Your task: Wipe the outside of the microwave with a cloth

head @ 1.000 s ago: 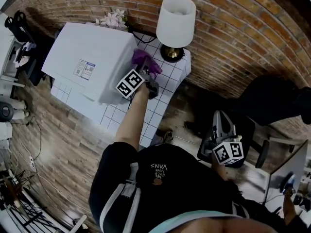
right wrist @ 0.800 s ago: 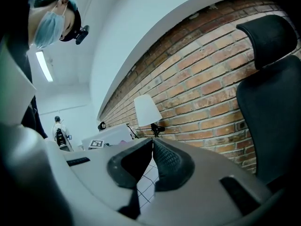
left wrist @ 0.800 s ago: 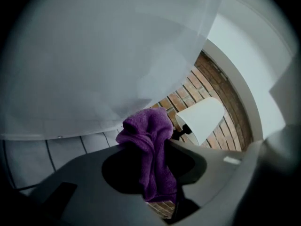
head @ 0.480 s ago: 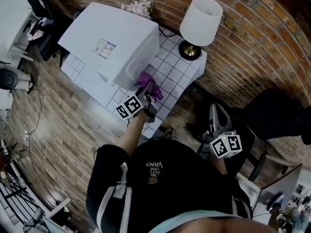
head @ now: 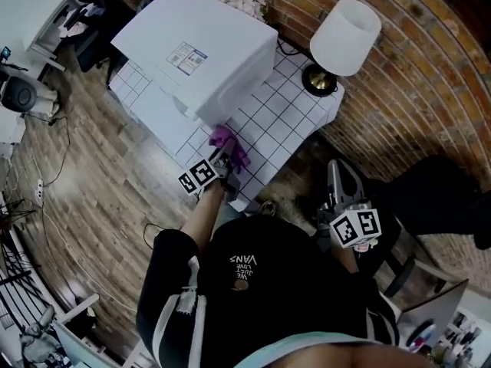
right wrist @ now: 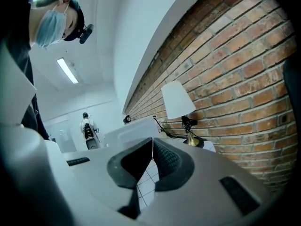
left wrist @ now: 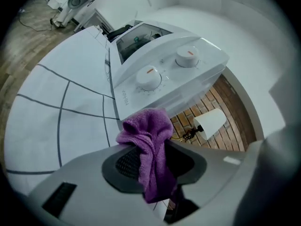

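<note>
The purple cloth (left wrist: 146, 128) is gripped tight by the left tool (left wrist: 153, 160). The microwave (head: 201, 46) is found just ahead of that tool on the white desk (head: 270, 119), and its knob end is turned toward the cloth. Its long side is stretched away from the tool. The right tool (right wrist: 151, 160) is seen shut and empty, well apart, so the wipe is best done by the left

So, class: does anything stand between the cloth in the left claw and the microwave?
Nothing visible does. The left claw holds the purple cloth right before the microwave, facing its dials; only tiled tabletop lies beneath.
</note>
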### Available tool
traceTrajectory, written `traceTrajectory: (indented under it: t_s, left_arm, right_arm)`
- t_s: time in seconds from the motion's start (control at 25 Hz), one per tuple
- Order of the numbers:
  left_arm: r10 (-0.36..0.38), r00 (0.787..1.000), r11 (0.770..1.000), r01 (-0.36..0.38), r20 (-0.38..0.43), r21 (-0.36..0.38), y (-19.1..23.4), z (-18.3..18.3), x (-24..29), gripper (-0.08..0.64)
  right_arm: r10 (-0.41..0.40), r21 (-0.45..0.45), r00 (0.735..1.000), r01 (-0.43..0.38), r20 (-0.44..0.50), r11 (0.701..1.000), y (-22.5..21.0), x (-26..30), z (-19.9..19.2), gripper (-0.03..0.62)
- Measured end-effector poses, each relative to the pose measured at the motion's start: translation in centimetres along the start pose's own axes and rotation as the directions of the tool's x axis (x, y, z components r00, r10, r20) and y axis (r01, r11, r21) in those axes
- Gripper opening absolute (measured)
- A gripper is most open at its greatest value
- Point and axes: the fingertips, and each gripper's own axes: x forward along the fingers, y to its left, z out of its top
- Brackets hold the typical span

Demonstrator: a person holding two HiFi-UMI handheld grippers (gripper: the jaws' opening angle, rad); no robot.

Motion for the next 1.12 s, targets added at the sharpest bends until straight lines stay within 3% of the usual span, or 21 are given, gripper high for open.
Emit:
traceTrajectory:
  t_s: [0.28,0.6,0.92,1.12]
  left_arm:
    - [-0.022,1.000,0.999,0.021,-0.008,-0.029,-0.8,0.4,4.7,0.141]
    - [-0.078,0.996,0.997,0.077,-0.053,-0.016,-4.1,-0.4,13.5,0.141]
    - [-0.129,0.991,0.991,0.127,-0.043,-0.047,-8.1,-0.3,20.6,0.141]
    - [-0.126,0.991,0.988,0.122,-0.044,-0.094,-8.8,-0.5,23.7,0.141]
  right_arm:
    - [-0.122,0.013,0.993,0.121,0.012,0.993,-2.9,-2.4,0.2,0.005]
    - [-0.264,0.052,0.964,0.263,0.018,0.963,-5.7,-5.7,-0.3,0.005]
    - [-0.323,0.063,0.946,0.321,0.022,0.945,-6.8,-7.3,0.0,0.005]
    - [-0.346,0.065,0.938,0.344,0.013,0.937,-7.1,-8.0,0.1,0.005]
